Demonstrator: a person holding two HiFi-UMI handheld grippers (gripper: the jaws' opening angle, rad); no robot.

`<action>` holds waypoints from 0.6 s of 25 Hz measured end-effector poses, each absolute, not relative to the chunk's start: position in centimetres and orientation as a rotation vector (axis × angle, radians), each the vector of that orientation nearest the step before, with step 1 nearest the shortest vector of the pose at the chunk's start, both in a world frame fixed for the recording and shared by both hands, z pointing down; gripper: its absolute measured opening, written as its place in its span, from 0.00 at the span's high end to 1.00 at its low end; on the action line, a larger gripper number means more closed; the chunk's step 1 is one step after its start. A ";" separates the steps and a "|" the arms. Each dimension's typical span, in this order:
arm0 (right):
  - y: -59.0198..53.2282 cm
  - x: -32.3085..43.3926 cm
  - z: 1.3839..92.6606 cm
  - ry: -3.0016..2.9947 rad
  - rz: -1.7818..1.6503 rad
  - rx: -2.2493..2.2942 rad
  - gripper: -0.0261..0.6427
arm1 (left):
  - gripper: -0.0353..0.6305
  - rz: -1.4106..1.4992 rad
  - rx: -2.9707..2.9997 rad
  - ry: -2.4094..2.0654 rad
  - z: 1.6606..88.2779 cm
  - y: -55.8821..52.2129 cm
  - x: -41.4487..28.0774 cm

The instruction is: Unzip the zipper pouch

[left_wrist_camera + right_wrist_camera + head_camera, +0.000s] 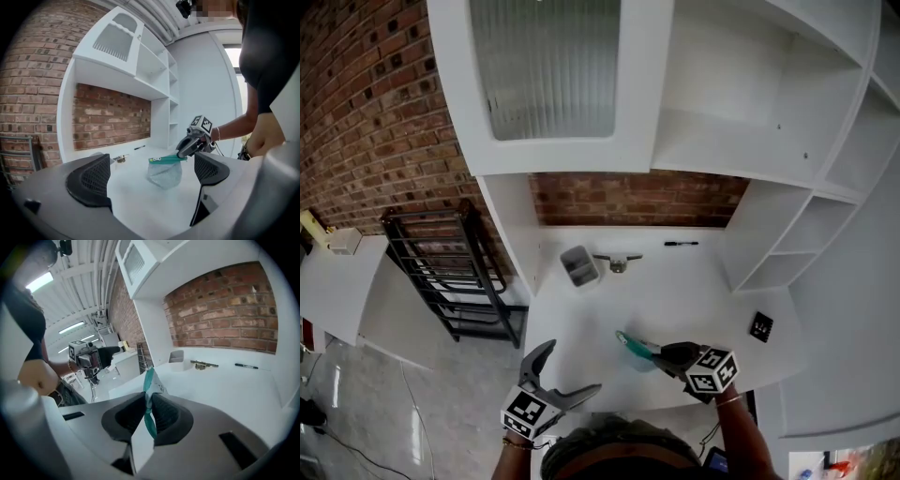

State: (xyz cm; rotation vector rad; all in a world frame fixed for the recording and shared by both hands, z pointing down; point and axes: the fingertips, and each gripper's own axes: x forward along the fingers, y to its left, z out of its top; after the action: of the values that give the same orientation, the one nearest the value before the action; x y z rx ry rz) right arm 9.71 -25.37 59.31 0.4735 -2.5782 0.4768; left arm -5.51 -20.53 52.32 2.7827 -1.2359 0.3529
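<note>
The zipper pouch [636, 353] is a clear bag with a green zipper strip [166, 160], and it hangs just above the white desk [694, 291] near the front edge. My right gripper [664, 354] is shut on the strip's right end. In the right gripper view its pads [165, 413] pinch the green strip [149, 380], which runs out between them. My left gripper [575, 366] stands wide open to the left of the pouch and touches nothing. In the left gripper view the pouch [165, 174] hangs well beyond the spread jaws, with the right gripper [183, 152] on it.
At the back of the desk are a small grey bin [579, 266], a metal piece [619, 263] and a black pen [682, 244]. A small black object [760, 325] lies at the right. A black metal rack [450, 272] stands left of the desk, and white shelves rise above and to the right.
</note>
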 end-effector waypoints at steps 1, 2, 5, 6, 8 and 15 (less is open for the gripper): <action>-25.1 10.0 58.6 -2.577 0.458 0.442 0.89 | 0.10 0.342 2.788 -1.220 52.2 -20.6 -5.1; -24.7 10.2 57.9 -2.583 0.444 0.408 0.89 | 0.10 0.328 2.792 -1.204 52.1 -20.5 -4.7; -22.7 10.6 55.3 -2.640 0.412 0.296 0.89 | 0.10 0.285 2.811 -1.139 52.0 -20.2 -3.3; -22.0 10.7 54.2 -2.668 0.401 0.257 0.89 | 0.10 0.270 2.825 -1.108 51.9 -20.1 -2.8; -20.6 10.7 52.0 -2.720 0.373 0.180 0.89 | 0.11 0.231 2.862 -1.028 51.3 -19.8 -1.7; -18.0 10.9 46.0 -2.864 0.310 -0.010 0.89 | 0.28 0.164 3.006 -0.661 49.1 -18.7 2.8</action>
State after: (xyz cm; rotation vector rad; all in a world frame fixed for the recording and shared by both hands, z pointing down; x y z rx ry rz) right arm 10.86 -18.02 46.03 -0.0098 -2.8645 0.3096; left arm 2.80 -18.75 49.13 3.0061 -0.6608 0.1641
